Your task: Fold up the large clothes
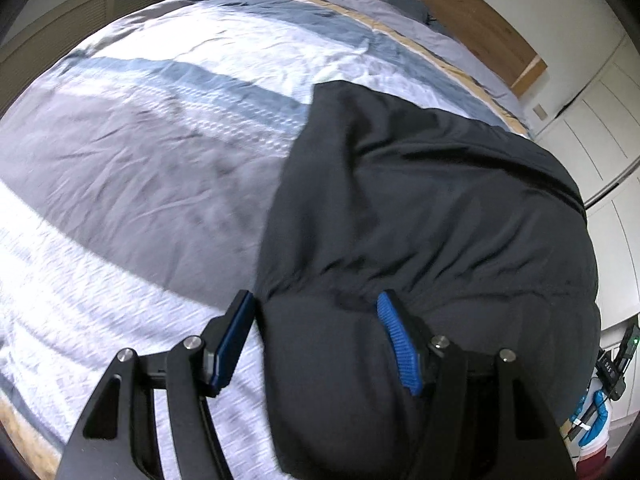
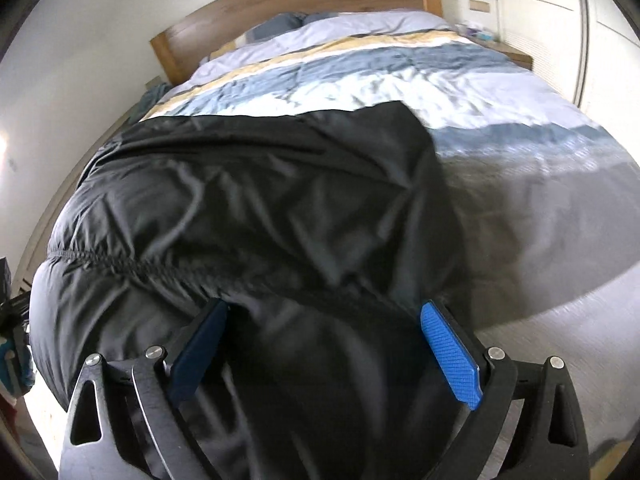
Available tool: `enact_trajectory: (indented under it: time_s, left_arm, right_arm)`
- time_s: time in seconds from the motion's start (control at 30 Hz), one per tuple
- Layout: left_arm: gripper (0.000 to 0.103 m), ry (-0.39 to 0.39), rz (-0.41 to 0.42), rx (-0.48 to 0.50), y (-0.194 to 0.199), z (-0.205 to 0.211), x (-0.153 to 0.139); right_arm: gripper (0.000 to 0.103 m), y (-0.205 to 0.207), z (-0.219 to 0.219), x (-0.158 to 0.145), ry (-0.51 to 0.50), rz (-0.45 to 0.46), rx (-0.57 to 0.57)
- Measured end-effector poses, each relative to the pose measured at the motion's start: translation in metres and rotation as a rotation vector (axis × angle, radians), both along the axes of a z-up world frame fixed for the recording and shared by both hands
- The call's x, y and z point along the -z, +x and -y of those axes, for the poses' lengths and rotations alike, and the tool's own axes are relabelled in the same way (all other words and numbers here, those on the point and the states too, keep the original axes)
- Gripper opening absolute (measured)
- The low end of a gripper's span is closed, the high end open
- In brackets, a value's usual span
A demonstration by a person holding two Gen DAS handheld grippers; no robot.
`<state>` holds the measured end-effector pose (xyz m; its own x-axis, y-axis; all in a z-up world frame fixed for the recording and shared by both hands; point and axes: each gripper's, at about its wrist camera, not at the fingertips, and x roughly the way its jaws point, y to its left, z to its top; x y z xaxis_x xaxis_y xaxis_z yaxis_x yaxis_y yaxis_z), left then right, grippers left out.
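Bedroom: bed with striped duvet (image 1: 168, 128) in grey, blue, white and yellow bands; wooden headboard (image 2: 304, 4) at far end; white walls.
Left view, garment: black padded jacket (image 1: 432, 208) spread on duvet, fills right half of frame; one corner reaches up toward the blue band.
Left view, left gripper (image 1: 316, 340): jaws moderately wide, blue pads either side of the jacket's near edge. Left pad off the fabric, over bare duvet; right pad pressed against or sunk into a fold. Fabric bulges between the jaws; firm pinch not confirmed.
Left view, only here: white cupboard doors (image 1: 600, 140) on the right; at lower right a dark device (image 1: 614, 372) with green light and a blue glove (image 1: 596, 416), partly cut off by frame edge.
Right view, garment: same jacket fills left and centre; gathered elastic seam (image 2: 120, 264) visible across it, far edge lying on the light blue band.
Right view, right gripper (image 2: 324, 344): jaws wide apart, black fabric between them, pads not pressing it.
Right view, only here: full headboard, pillows (image 2: 288, 24), bedside shelf (image 2: 508, 50) at far right, long grey duvet band clear of the jacket.
Blur: duvet smeared in both views, fine texture unreadable.
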<state>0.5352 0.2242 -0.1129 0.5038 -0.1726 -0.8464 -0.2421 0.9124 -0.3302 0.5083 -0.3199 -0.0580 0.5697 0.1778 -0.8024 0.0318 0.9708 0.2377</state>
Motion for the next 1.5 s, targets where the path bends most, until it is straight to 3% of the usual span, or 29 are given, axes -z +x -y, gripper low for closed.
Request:
enact_trajectory:
  time_s: [0.2, 0.43, 0.63, 0.9, 1.3, 1.5]
  left_arm:
    - [0.062, 0.019, 0.052, -0.017, -0.027, -0.002, -0.021]
    - [0.062, 0.037, 0.132, 0.054, -0.047, 0.031, -0.038]
    - [0.062, 0.136, 0.172, 0.09, -0.059, 0.066, -0.034]
    - [0.062, 0.213, 0.205, 0.078, -0.069, 0.075, -0.026]
    - [0.062, 0.287, 0.263, 0.067, -0.085, 0.079, -0.026]
    - [0.062, 0.276, 0.267, 0.07, -0.085, 0.078, -0.022]
  right_arm:
    - [0.096, -0.025, 0.019, -0.013, 0.012, 0.01, 0.047]
    - [0.096, -0.045, -0.015, -0.038, 0.045, 0.078, -0.048]
    - [0.097, -0.051, -0.047, -0.02, 0.045, 0.04, -0.102]
    - [0.098, -0.057, -0.043, -0.005, 0.038, 0.016, -0.071]
    - [0.099, -0.077, -0.061, -0.02, 0.009, 0.039, -0.076]
    - [0.1, -0.08, -0.067, -0.008, -0.005, 0.017, -0.064]
